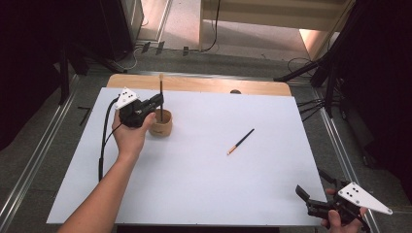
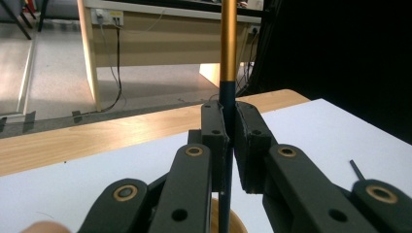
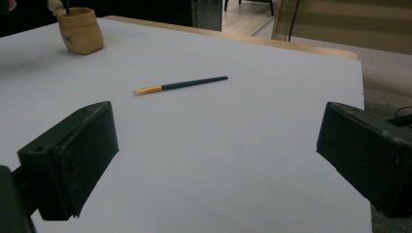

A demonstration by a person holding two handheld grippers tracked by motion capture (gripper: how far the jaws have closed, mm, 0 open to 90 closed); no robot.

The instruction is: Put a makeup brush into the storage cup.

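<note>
A small tan pot point(image 1: 161, 123) stands on the white sheet point(image 1: 194, 160) at the back left. A brush point(image 1: 161, 97) with a dark handle and gold ferrule stands upright with its lower end in the pot. My left gripper point(image 1: 159, 100) is shut on its handle just above the pot; in the left gripper view the pads pinch the dark shaft point(image 2: 227, 102) below the gold part. A second brush point(image 1: 240, 141) lies flat near the middle of the sheet, also in the right gripper view as brush point(image 3: 180, 85). My right gripper point(image 1: 312, 187) rests open at the front right corner, nothing between its jaws.
The white sheet covers a wooden table point(image 1: 204, 85) whose far edge shows bare wood. Tripod legs and cables point(image 1: 316, 73) stand on the floor at the right. A metal rail point(image 1: 29, 165) runs along the left side.
</note>
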